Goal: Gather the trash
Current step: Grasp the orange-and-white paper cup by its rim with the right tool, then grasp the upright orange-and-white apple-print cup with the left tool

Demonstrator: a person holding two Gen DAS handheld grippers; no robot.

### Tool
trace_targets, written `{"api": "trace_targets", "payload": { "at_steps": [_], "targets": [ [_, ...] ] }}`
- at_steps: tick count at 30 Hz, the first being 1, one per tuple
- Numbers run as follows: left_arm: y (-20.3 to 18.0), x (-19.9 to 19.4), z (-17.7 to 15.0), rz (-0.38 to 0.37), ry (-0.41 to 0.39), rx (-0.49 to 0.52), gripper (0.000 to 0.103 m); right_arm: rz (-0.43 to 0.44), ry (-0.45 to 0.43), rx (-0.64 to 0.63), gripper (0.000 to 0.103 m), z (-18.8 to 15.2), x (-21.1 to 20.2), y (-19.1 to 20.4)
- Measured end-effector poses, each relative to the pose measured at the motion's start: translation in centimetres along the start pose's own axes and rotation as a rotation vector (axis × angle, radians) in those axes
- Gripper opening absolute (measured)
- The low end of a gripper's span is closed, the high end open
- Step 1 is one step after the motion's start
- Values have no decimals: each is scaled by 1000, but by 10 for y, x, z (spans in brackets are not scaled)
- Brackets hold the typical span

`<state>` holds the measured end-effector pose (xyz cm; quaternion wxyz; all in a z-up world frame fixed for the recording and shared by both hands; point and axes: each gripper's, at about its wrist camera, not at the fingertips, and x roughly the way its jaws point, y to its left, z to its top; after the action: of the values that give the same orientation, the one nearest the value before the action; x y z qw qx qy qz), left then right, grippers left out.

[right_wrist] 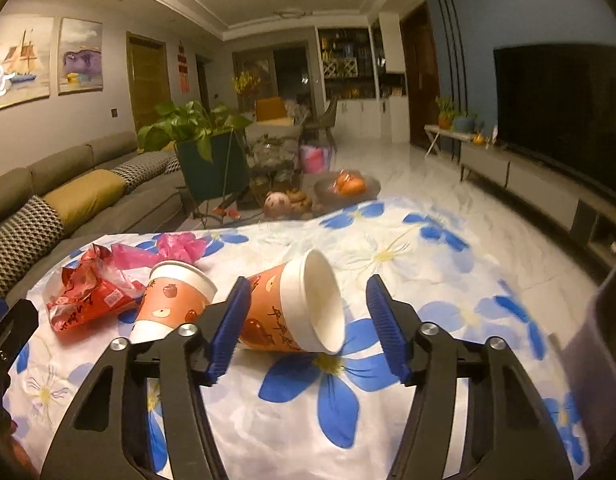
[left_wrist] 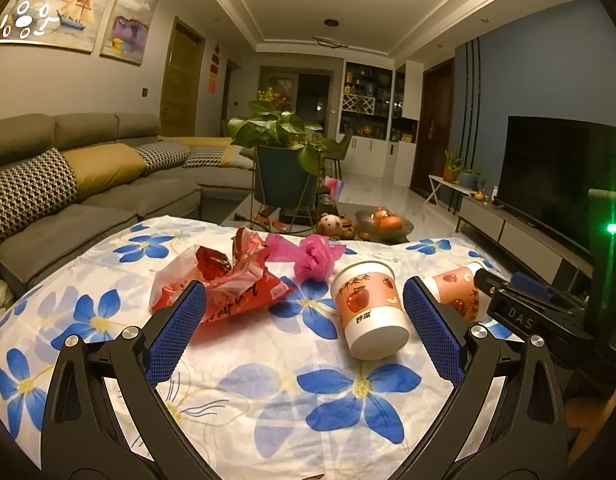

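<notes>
Between the spread blue pads of the right tongs (right_wrist: 304, 320) lies a tipped paper cup (right_wrist: 292, 308), orange with apple prints, its white mouth turned toward the right pad; the jaws stand wide and neither pad touches it as far as I can tell. Just left of it a second apple cup (right_wrist: 176, 300) leans on the flowered cloth (right_wrist: 388, 248) that covers the bench. Over on the left tongs (left_wrist: 304, 320), the jaws are likewise wide and hold nothing, hovering above the cloth with that second cup (left_wrist: 368, 312) lying close inside the right pad. Ahead of the left pad sits a crumpled red wrapper (left_wrist: 228, 284), and beyond it a wad of pink plastic (left_wrist: 312, 256). Farther off past the bench edge stand a potted plant (left_wrist: 280, 132), a bowl of oranges (left_wrist: 384, 222), a grey sofa (left_wrist: 108, 184) to the left and a dark television (left_wrist: 560, 172) to the right.
</notes>
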<state>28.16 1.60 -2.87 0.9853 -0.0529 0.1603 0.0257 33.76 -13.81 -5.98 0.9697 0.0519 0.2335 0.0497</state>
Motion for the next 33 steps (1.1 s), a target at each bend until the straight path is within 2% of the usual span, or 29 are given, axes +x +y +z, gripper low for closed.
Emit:
{"api": "trace_targets", "payload": {
  "at_steps": [2,4,5,10,15,24,27,33],
  "targets": [
    [0,4,-1,-3,8,-4,97,18,29,5,52,-1,8,0],
    [-1,7,-2,-8,15,-4,97,41,55,2,40,-2,14,2],
    [-2,9,-3,-13,18,-2,97,49,59,-1,39,-3,15,3],
    [-7,17,-3,-56,39,1,97,114,71,-35,14,-5,15,13],
    [-11,29,-4,-101,79,-1,97,168,57,-72,4,-7,6,22],
    [-33,63,-2,-143,149,23,95,129,-55,-50,4,-3,-37,10],
    [-39,83,-4,-144,206,31,91,130,-75,-47,4,-4,-52,3],
    [-45,109,-14,-170,328,44,69,122,-96,-43,4,-4,-72,-6]
  ]
}}
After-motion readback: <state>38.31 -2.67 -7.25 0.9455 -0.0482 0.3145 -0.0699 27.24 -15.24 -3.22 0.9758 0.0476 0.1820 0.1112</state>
